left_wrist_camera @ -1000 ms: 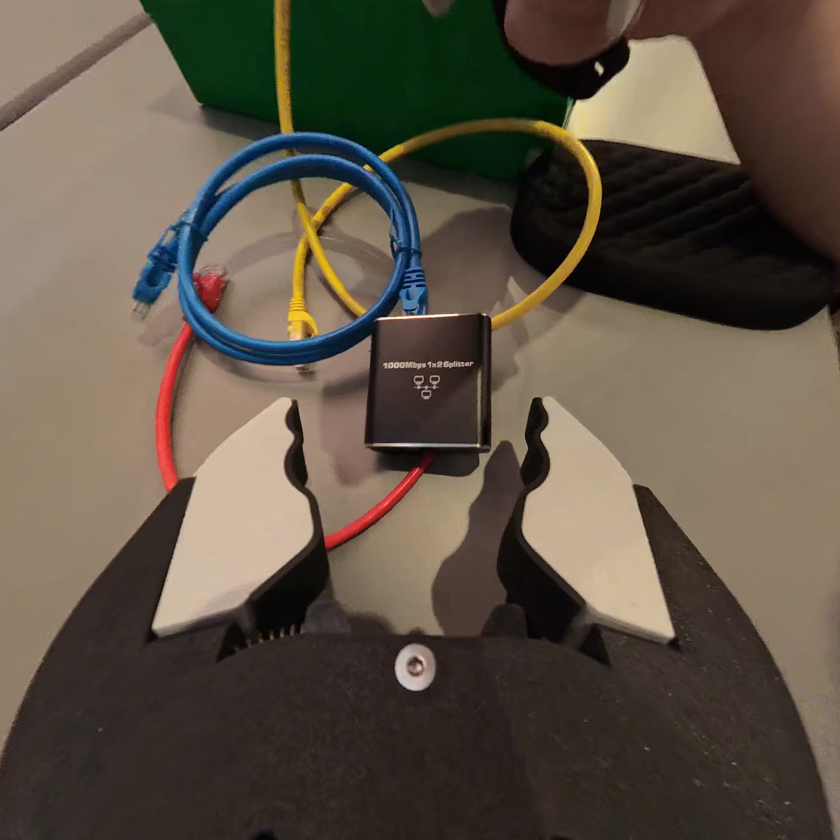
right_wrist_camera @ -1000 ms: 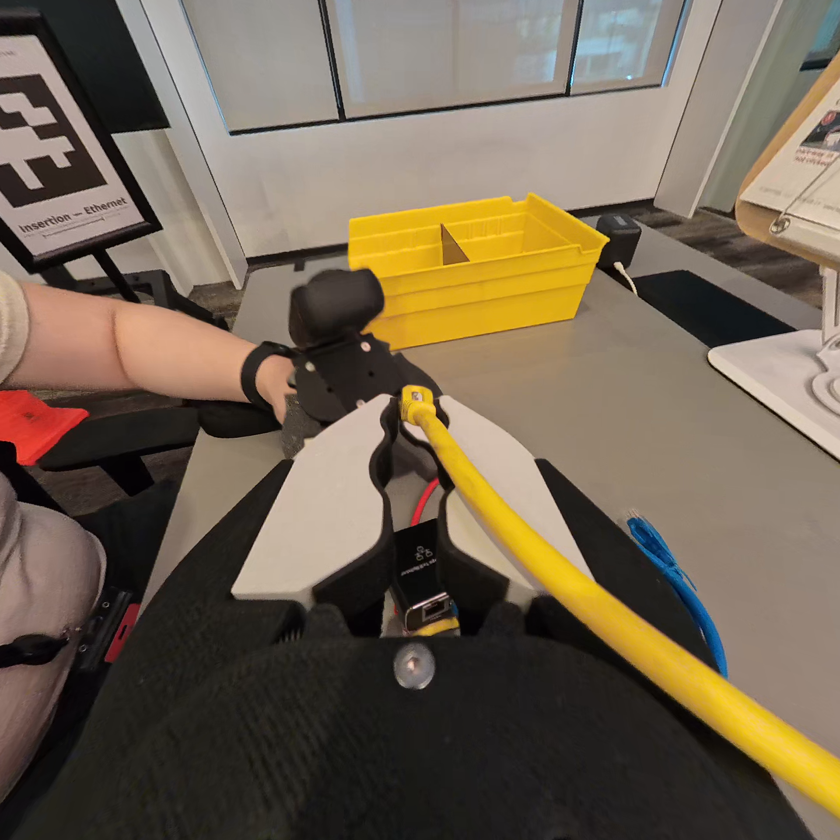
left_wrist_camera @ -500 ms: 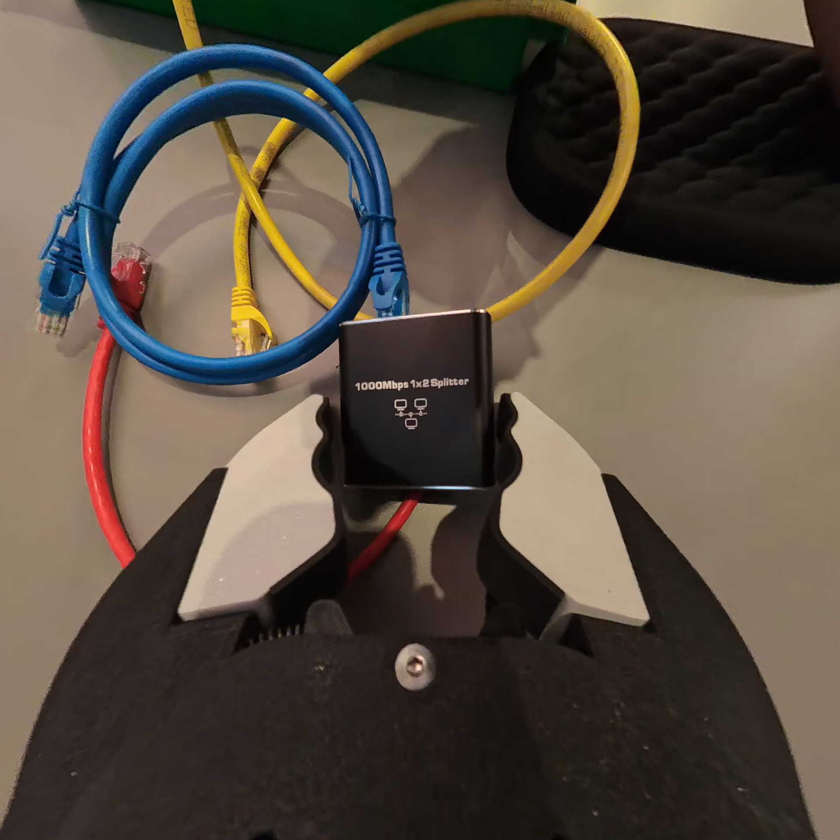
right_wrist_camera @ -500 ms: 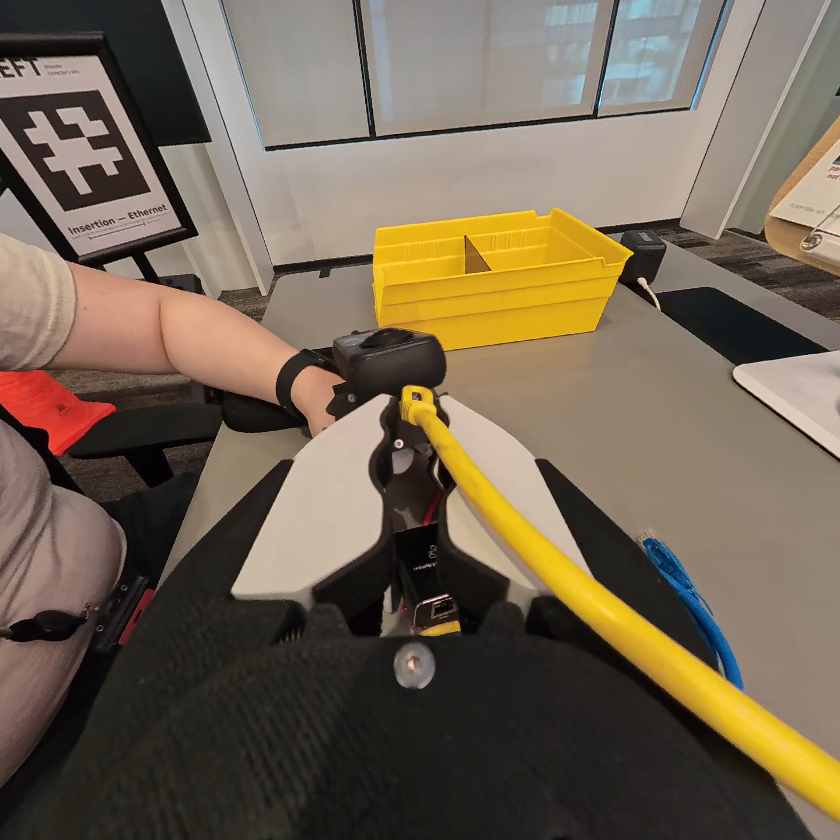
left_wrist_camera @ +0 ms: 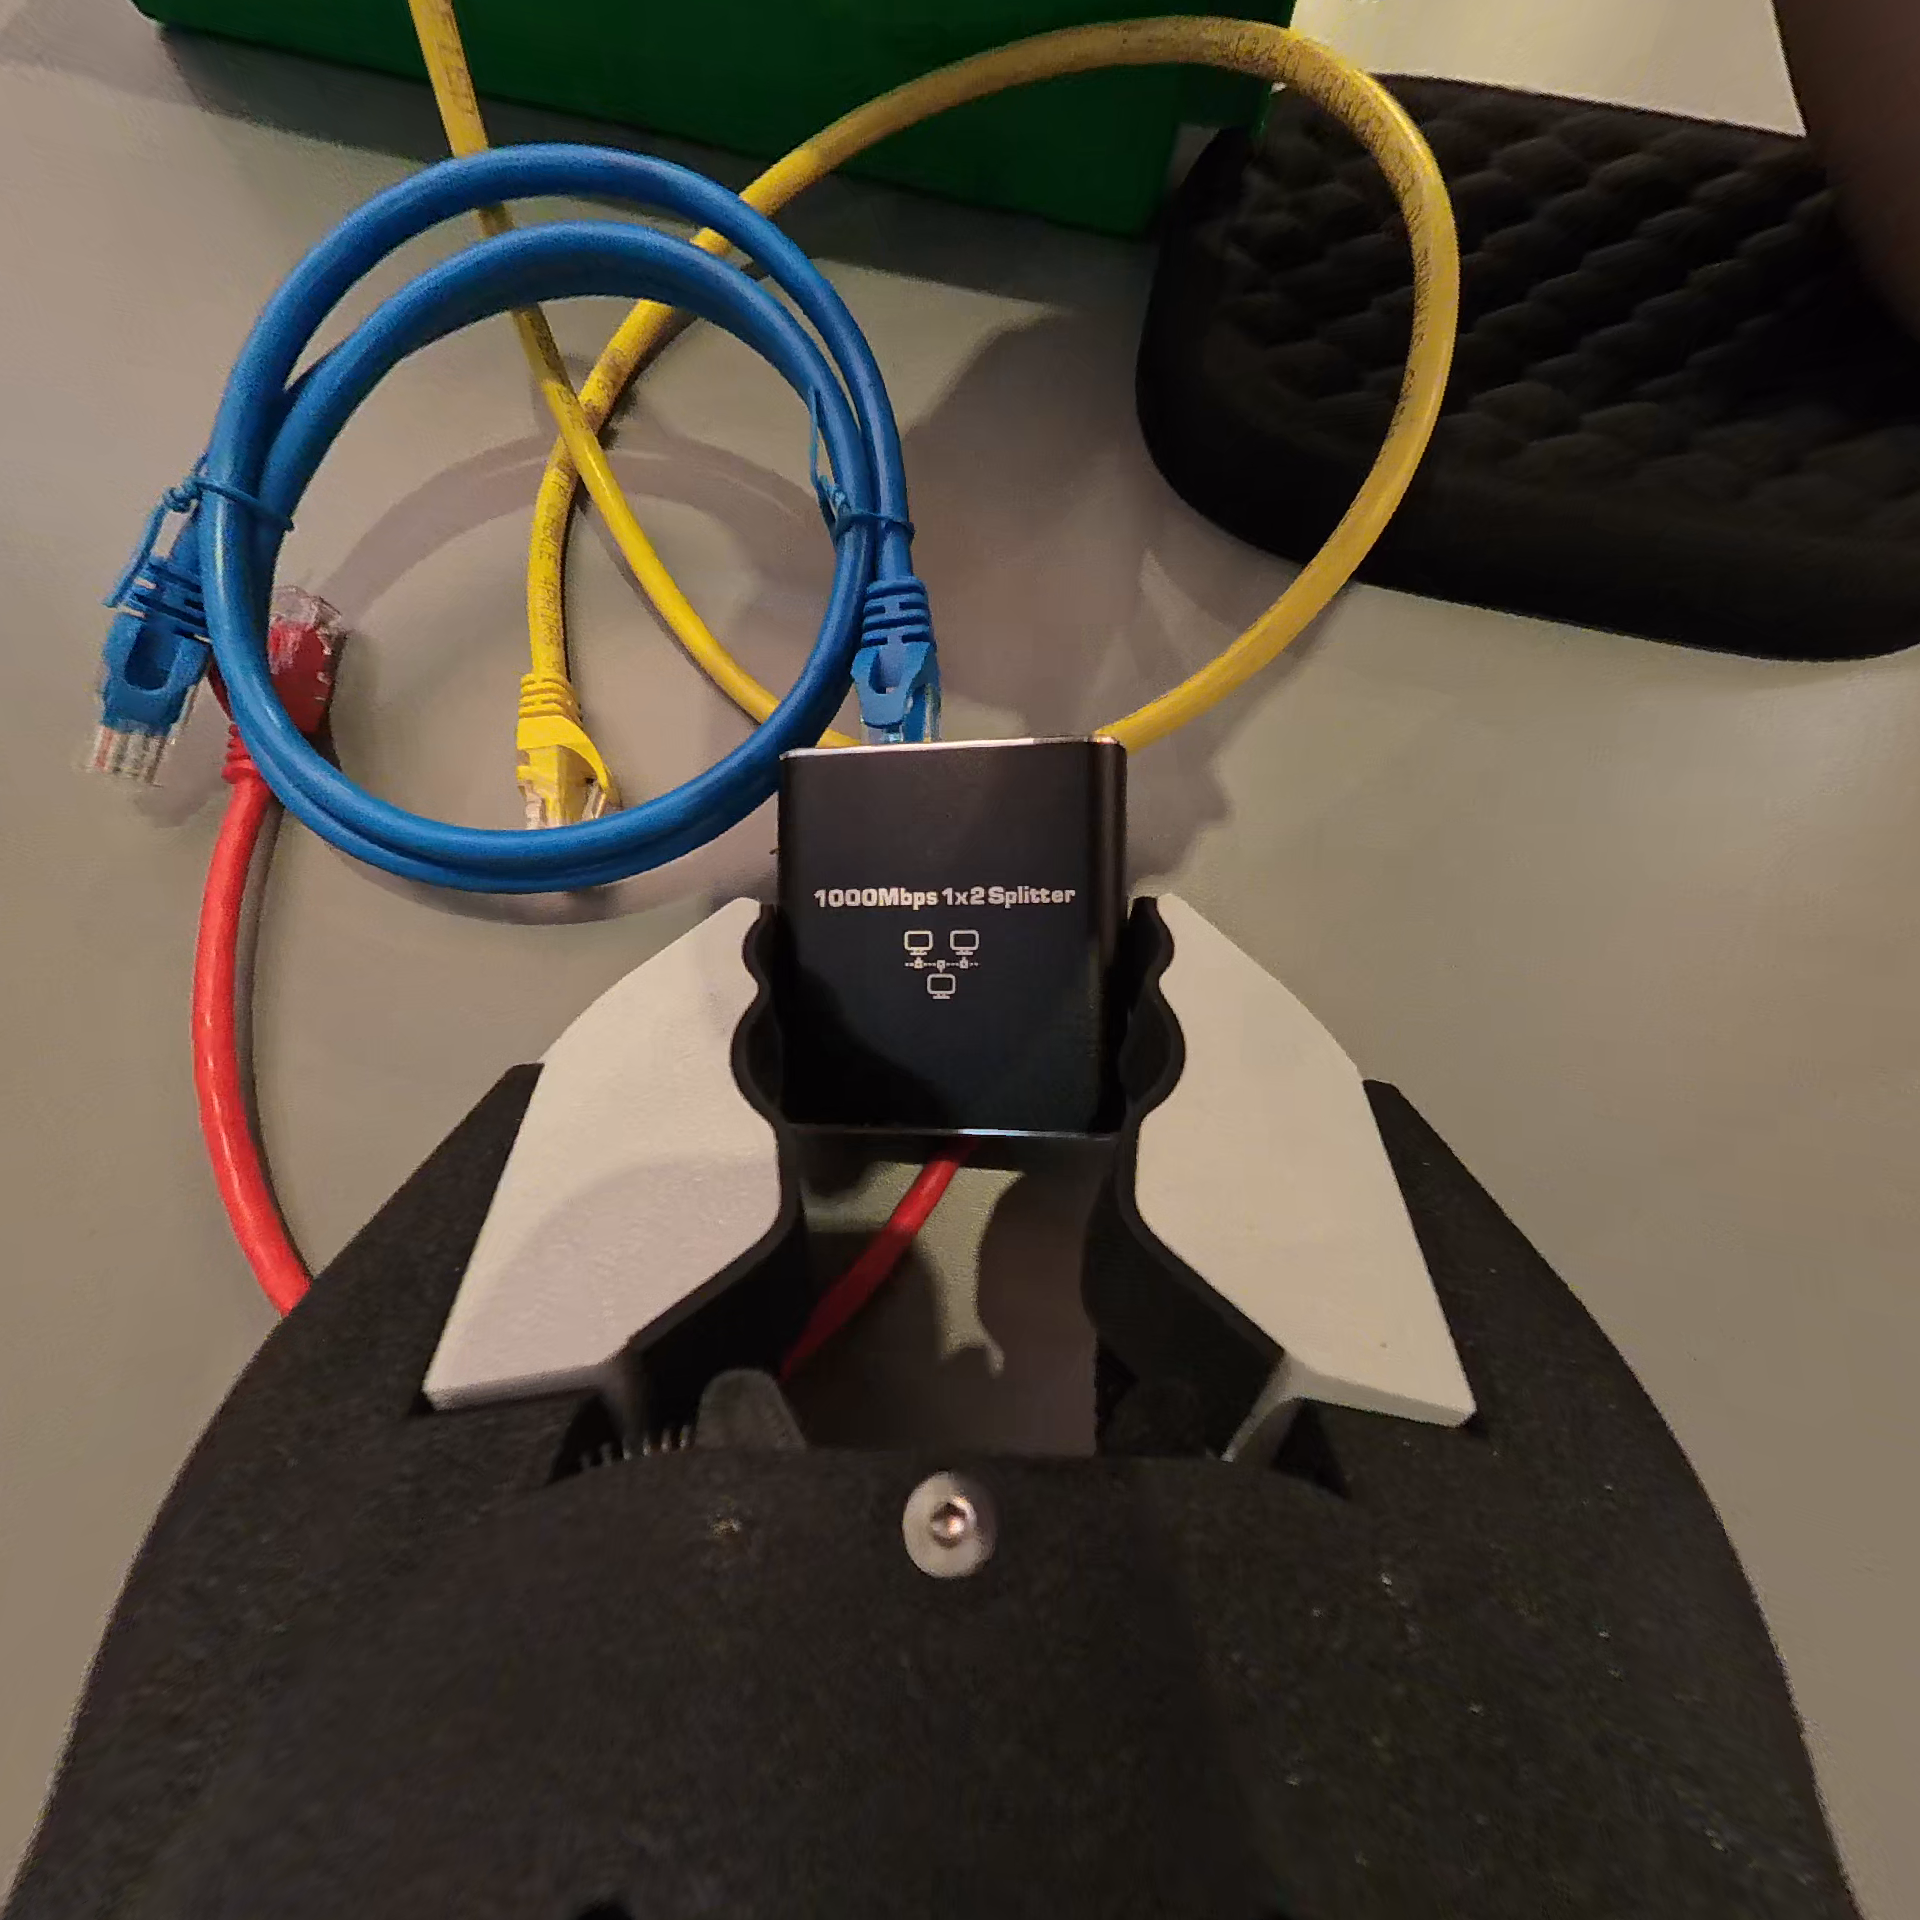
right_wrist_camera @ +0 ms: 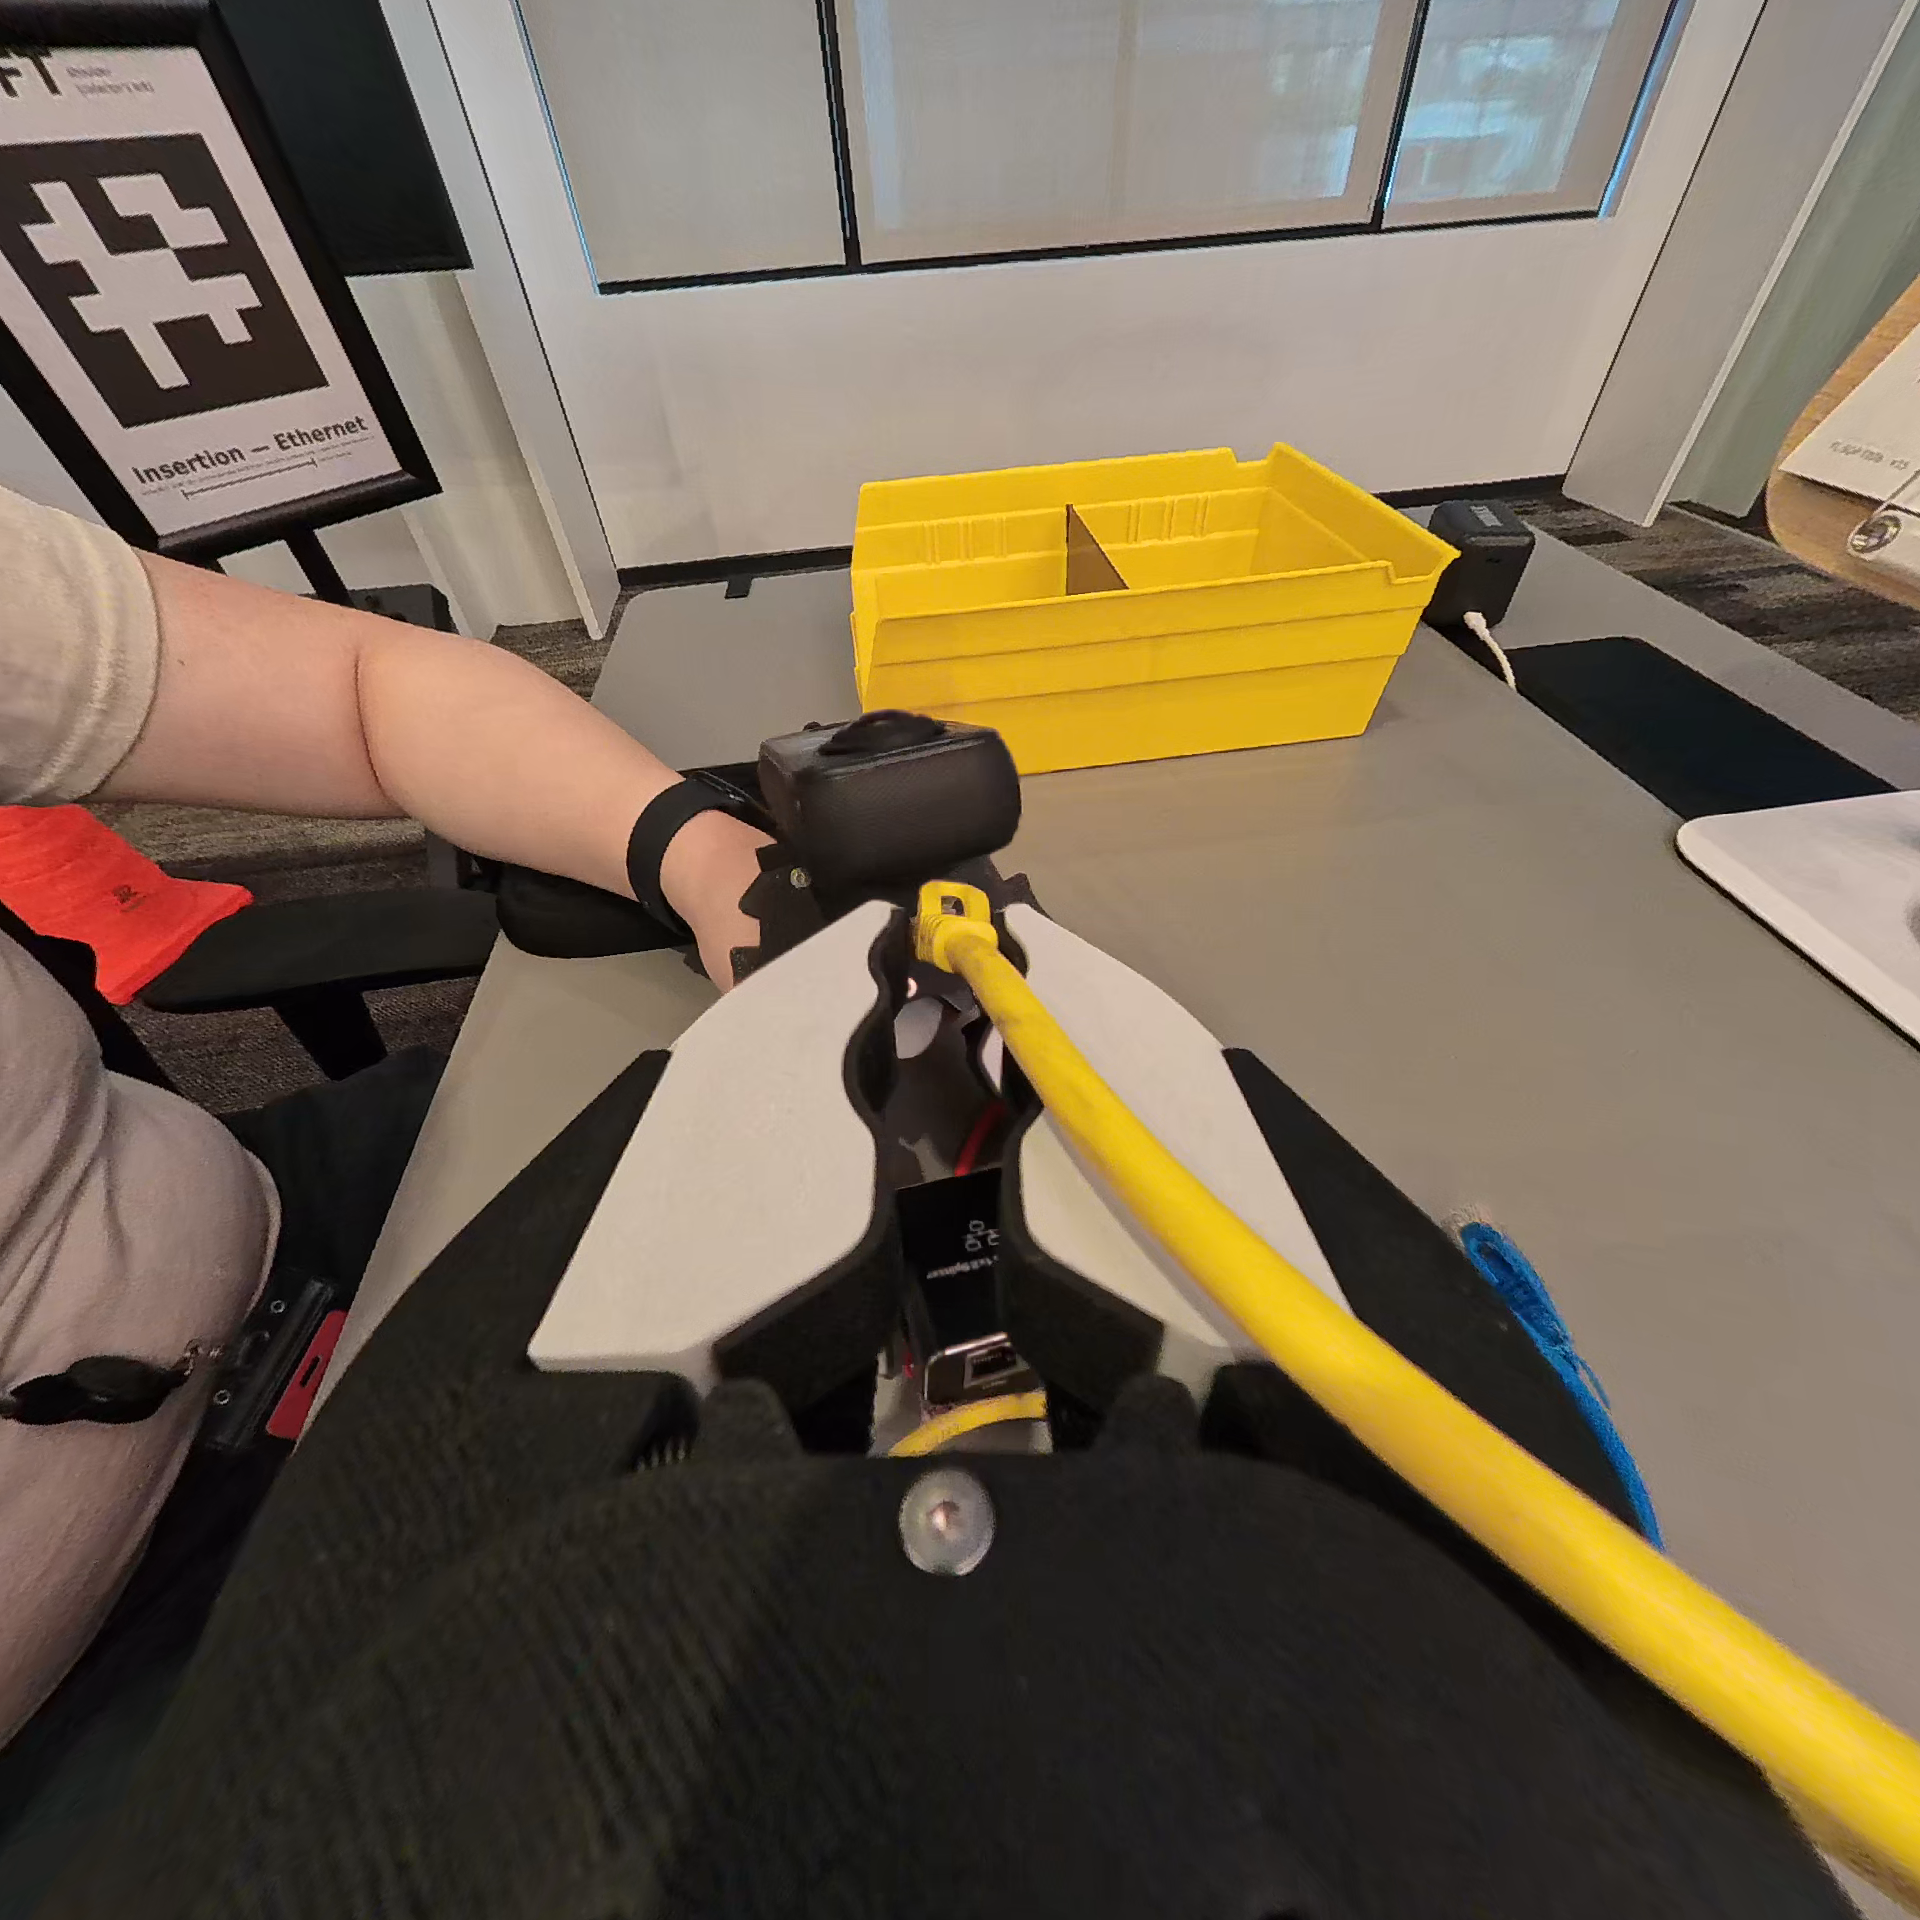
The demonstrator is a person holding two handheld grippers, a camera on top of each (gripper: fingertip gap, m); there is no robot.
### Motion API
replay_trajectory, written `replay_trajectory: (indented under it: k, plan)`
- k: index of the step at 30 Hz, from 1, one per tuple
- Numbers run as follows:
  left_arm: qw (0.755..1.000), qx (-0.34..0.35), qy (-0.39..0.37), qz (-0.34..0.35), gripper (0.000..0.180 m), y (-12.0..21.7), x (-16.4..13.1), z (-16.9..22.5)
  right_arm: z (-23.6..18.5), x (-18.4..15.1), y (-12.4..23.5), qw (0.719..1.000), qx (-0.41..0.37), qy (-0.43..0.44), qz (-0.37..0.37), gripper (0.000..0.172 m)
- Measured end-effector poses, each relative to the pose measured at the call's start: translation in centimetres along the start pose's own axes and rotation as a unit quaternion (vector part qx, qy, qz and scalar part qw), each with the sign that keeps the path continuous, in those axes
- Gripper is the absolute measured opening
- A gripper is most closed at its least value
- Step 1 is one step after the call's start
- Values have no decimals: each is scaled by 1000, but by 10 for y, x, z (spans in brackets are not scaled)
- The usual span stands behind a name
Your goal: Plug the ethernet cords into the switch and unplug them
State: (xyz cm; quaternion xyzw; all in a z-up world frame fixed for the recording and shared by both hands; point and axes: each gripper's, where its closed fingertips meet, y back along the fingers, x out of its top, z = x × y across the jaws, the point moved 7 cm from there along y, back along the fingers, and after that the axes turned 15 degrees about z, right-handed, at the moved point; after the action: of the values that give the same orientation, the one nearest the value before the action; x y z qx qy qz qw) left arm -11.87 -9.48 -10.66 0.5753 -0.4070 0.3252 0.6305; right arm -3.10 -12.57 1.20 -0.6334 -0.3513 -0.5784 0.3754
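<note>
Yellow bin (right_wrist_camera: 1132,665) — perhaps green box (left_wrist_camera: 727,73).

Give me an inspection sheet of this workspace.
Surface: grey table.
Job's things: black switch, red cord plugged into its near end.
Clutter: green box, black pad, yellow bin.
Grippers: left gripper jaws pressed on the switch's sides; right gripper shut on a yellow plug.
Cables: blue coil tied, ends free; yellow cord looped, one plug loose.
Surroundings: sign, windows.
</note>
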Motion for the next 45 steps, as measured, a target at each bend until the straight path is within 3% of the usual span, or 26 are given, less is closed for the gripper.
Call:
replay_trajectory:
  k: [8,12,20,24,27,31,36,39,45]
  plan:
    - [998,5,43,47,63,21,8,-6,2,3,1,1000,-4,-10,20,15]
    - [993,-6,64,100,63,40,18,-4,0,13,4,997,9,-27,65,15]
    - [964,-89,135,213,63,72,35,-8,-1,43,23,987,46,-39,151,14]
    - [937,-106,167,289,64,89,43,-16,0,44,13,993,40,-22,110,14]
    - [940,-62,133,308,63,100,46,-22,4,41,-3,996,36,-26,72,14]
    - [926,-56,118,355,63,116,55,-22,11,41,-23,999,44,-3,5,14]
    - [934,3,70,350,63,127,52,-29,22,58,-42,996,81,-6,-32,14]
    - [916,7,96,390,63,135,53,-35,31,67,-55,994,94,-14,-58,14]
    - [896,20,86,436,63,142,51,-39,28,70,-79,989,138,-41,-14,14]
